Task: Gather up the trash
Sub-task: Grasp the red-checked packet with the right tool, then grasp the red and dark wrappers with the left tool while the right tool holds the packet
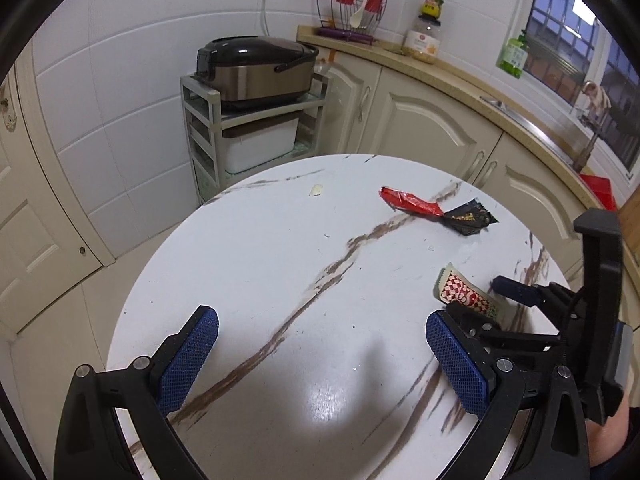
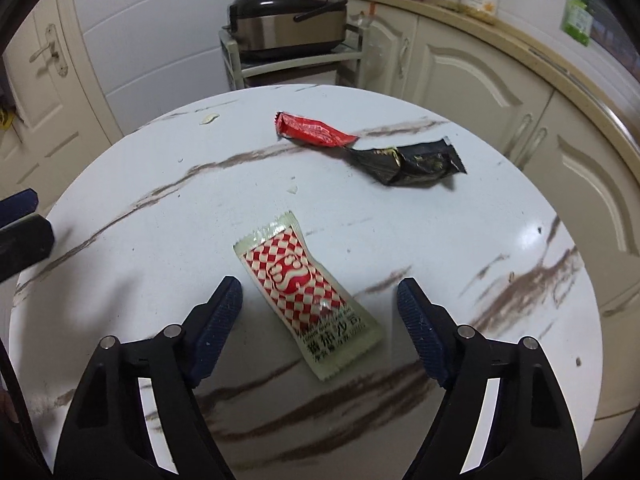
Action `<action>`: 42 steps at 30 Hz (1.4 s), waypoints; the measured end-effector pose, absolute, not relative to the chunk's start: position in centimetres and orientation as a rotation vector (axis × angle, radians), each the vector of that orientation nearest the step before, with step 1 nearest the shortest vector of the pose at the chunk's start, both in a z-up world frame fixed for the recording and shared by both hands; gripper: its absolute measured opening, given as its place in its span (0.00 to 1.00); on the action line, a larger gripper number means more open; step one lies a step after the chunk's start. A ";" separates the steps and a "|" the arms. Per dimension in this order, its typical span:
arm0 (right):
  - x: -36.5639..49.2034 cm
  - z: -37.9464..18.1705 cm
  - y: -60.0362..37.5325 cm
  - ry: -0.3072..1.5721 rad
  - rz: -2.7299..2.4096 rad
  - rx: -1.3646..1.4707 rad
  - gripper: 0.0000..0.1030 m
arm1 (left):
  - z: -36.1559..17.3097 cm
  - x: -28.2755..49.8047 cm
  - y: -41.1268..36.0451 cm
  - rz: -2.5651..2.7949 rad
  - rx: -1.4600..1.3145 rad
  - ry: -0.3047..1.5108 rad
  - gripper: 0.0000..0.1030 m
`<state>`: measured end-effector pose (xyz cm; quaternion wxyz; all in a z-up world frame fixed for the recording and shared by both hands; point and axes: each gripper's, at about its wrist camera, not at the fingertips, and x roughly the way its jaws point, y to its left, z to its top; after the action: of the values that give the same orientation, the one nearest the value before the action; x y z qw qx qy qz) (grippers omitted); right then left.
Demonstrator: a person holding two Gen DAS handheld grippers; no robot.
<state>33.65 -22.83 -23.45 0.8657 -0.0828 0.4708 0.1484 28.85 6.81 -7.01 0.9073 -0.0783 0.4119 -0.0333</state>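
Note:
A red-and-white checked sauce packet point(image 2: 296, 280) lies flat on the round white marble table point(image 2: 140, 248). My right gripper point(image 2: 319, 286) hangs just over it, open, one finger on each side and neither pad touching it. Farther back lie a crumpled red wrapper point(image 2: 312, 130) and a black wrapper point(image 2: 408, 162), end to end. In the left wrist view my left gripper point(image 1: 322, 318) stands open over bare table near the front, nothing between its fingers. The checked packet point(image 1: 460, 290) shows to its right, partly hidden by the right gripper's fingers point(image 1: 516, 292).
A small pale scrap point(image 2: 210, 119) and a few crumbs lie toward the table's far left. Behind the table stand a shelf rack point(image 1: 208, 128) carrying a rice cooker point(image 1: 256, 68), cream cabinets point(image 1: 420, 120) and a counter with jars. A door point(image 1: 24, 220) is at left.

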 end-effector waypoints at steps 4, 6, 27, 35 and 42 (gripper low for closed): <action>34.1 -23.1 -23.0 0.972 0.341 -0.171 0.25 | -7.6 30.6 6.4 -0.071 -0.157 0.859 0.99; 33.9 -23.1 -23.2 0.965 0.353 -0.175 0.23 | -7.8 31.4 6.0 -0.078 -0.150 0.858 0.99; 34.7 -22.7 -30.5 0.946 0.337 0.065 0.08 | -11.3 41.7 -1.3 -0.223 0.028 0.905 0.99; 36.0 -23.2 -31.9 0.951 0.332 0.113 0.08 | -13.9 48.9 -4.8 -0.302 0.215 0.938 0.96; 36.3 -23.3 -32.2 0.955 0.327 0.124 0.08 | -14.7 51.4 -5.5 -0.463 0.211 0.951 0.63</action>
<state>36.26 -32.17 -23.28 0.8735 0.0595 0.4572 0.1564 51.41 -5.46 -14.65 0.8581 0.1003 0.4527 -0.2205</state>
